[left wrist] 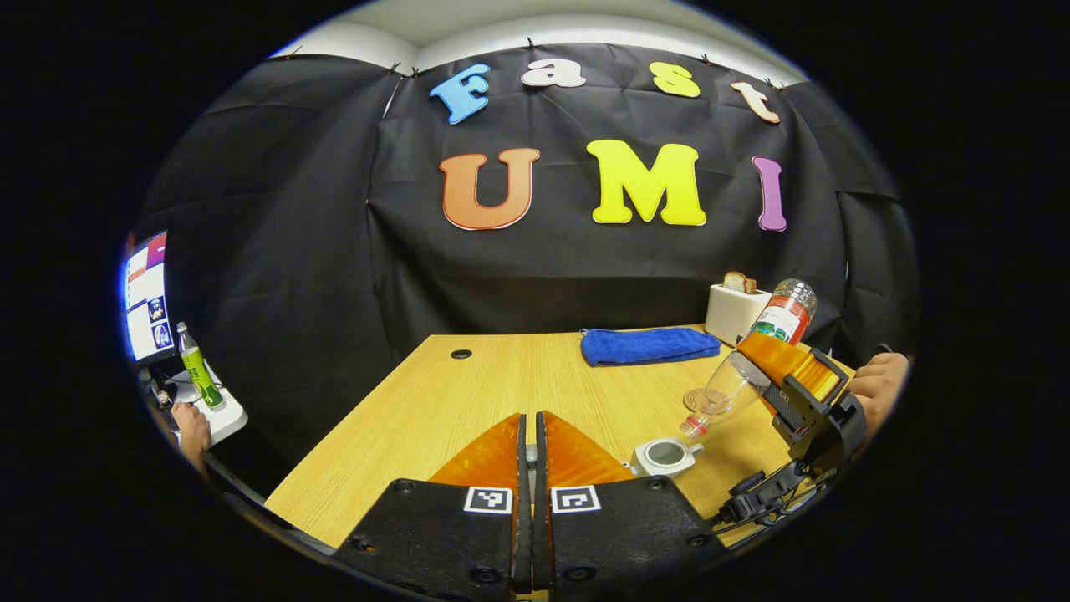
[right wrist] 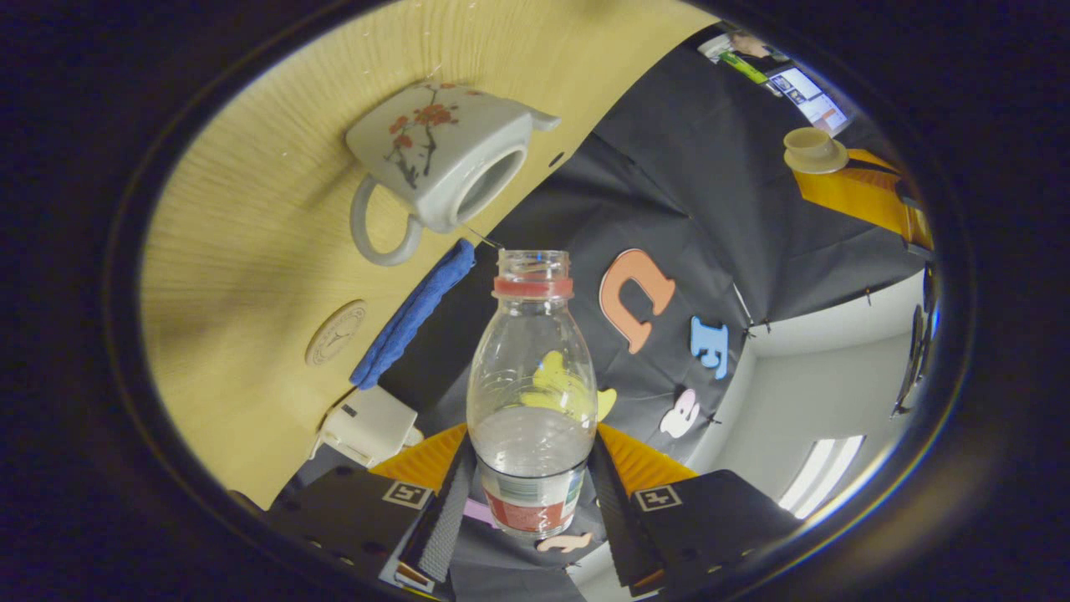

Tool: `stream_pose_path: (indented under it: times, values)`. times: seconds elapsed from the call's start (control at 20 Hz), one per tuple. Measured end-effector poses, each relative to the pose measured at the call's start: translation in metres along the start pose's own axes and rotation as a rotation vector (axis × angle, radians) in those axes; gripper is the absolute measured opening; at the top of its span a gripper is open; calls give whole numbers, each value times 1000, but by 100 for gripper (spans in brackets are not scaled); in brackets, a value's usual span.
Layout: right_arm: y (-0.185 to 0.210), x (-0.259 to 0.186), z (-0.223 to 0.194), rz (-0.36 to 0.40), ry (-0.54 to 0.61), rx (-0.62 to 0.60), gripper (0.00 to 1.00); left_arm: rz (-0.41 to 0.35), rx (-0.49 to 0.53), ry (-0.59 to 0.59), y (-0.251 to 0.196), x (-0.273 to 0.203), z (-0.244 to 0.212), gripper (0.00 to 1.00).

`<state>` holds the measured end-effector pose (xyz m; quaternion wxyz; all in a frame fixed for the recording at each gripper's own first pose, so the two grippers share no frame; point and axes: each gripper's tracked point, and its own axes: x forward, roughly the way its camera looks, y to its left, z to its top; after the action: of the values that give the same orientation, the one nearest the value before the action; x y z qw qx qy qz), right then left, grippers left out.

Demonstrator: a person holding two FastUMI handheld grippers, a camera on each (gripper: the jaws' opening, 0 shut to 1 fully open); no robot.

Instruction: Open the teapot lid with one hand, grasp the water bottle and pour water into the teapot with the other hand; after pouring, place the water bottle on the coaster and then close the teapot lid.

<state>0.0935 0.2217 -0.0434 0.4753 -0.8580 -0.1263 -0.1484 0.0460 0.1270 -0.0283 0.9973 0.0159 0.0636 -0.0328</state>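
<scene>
Left gripper view, left to right. At the left edge, a monitor (left wrist: 147, 294), a green bottle (left wrist: 199, 368) and a person's hand (left wrist: 192, 428) on a side surface. At bottom centre, the left gripper (left wrist: 527, 435) has its fingers drawn together with only a thin slit between them; whether anything is pinched there cannot be told from this view. Behind it lies the wooden table (left wrist: 468, 393), with a blue cloth (left wrist: 648, 344) at centre right and a toaster (left wrist: 736, 308) beyond. At lower right, the teapot (left wrist: 664, 456) stands open, lid off. Above it the water bottle (left wrist: 744, 368) is tilted neck-down, mouth just over the pot opening, held by the right gripper (left wrist: 790, 368). The coaster (left wrist: 695, 400) lies on the table behind the bottle's neck.

Right gripper view. The teapot sits at upper left, the coaster at centre left, the bottle at centre with both fingers pressed on its labelled lower body. At upper right the lid (right wrist: 812, 150) rides at the left gripper's fingers.

Judgement: pouring is in hand. Next, right the bottle, carry it to the coaster and stand it there squarely before release; then the lid returns.
</scene>
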Motion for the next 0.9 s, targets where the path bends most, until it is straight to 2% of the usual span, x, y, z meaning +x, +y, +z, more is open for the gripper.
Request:
stream_pose_path:
  times: [0.2,0.3,0.45,0.5,0.6,0.75,0.85,0.9]
  values:
    - [-1,0,4,-7,-8,4,75,-7,9,1,-4,1,1,3]
    - [-1,0,5,-10,-12,17,73,-8,12,1,-5,1,0,3]
    - [3,1,5,-1,-13,60,75,-7,17,4,-4,2,-1,3]
    - [7,0,5,18,-18,90,73,-5,16,4,-3,2,0,3]
    - [18,1,3,73,-10,208,76,-3,7,-5,-4,1,3,3]
    - [44,0,12,196,-23,450,76,-11,-7,-21,-6,-2,7,3]
    - [50,0,12,222,-24,552,73,-6,-11,-26,-5,-4,9,3]
    - [54,-2,9,233,-12,600,76,-3,-19,-28,-5,-5,11,3]
